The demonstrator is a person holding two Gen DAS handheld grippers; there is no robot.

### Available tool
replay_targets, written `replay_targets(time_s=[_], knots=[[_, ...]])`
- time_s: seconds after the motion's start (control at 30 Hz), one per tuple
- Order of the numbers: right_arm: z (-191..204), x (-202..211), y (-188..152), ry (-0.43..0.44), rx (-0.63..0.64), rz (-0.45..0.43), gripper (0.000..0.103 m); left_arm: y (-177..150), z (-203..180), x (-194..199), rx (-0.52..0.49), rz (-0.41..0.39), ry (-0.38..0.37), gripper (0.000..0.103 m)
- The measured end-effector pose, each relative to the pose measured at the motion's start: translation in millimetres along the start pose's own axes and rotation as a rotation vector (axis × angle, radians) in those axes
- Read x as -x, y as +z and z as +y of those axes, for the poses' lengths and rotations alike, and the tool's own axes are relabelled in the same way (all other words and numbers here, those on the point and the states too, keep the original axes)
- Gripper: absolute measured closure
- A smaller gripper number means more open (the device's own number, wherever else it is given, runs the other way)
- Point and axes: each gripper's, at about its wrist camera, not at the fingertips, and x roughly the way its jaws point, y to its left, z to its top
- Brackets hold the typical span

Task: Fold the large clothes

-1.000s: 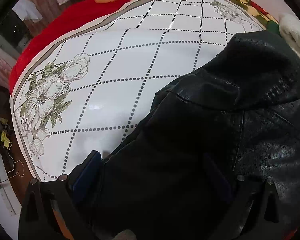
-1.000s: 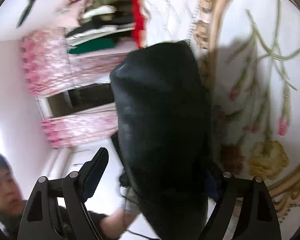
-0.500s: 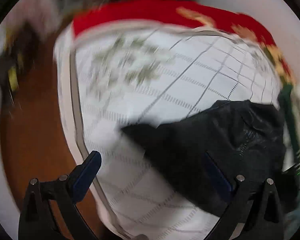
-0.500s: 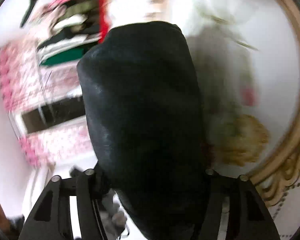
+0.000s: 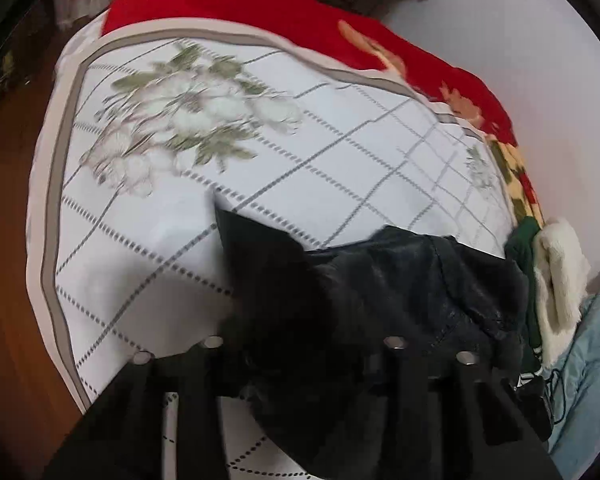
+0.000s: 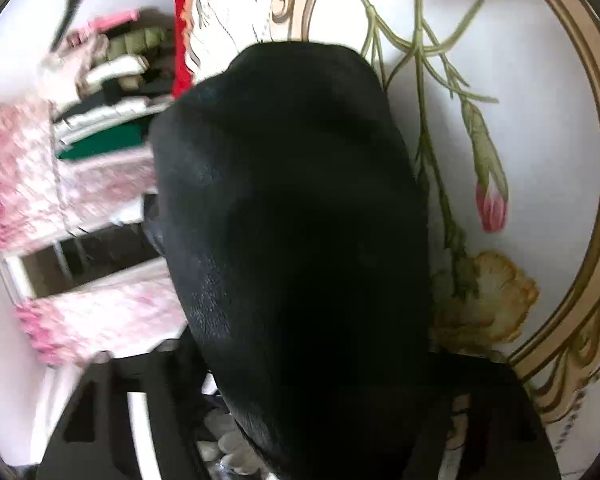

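Note:
A black leather jacket [image 5: 400,280] lies bunched on the white checked bedspread [image 5: 260,160]. My left gripper [image 5: 304,360] is shut on a fold of the black leather jacket and holds it a little above the bed. My right gripper [image 6: 312,380] is shut on another part of the same jacket [image 6: 292,208], which hangs over the fingers and hides them. Under it lies the bedspread's flower medallion [image 6: 500,160].
A red blanket [image 5: 260,12] lies along the bed's far side. Green, white fleece and light blue clothes [image 5: 556,280] are piled at the bed's right. Pink curtains [image 6: 40,184] and stacked clothes [image 6: 112,92] stand left of the right gripper. Wooden floor [image 5: 8,240] borders the bed's left.
Both grippers have closed on the jacket. The left gripper lifted and pulled back, so more of the bedspread shows. The jacket now fills more of the right wrist view.

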Motion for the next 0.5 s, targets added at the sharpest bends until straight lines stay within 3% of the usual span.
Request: replay_targets(time_s=[0.2, 0.5], knots=[[15, 5, -9, 0.186, -0.008, -0.032, 0.051, 27, -16, 26, -0.090, -0.059, -0.037, 0.074], [63, 18, -30, 0.328, -0.003, -0.089, 0.052, 74, -76, 84, -0.228, -0.085, -0.135, 0.074]])
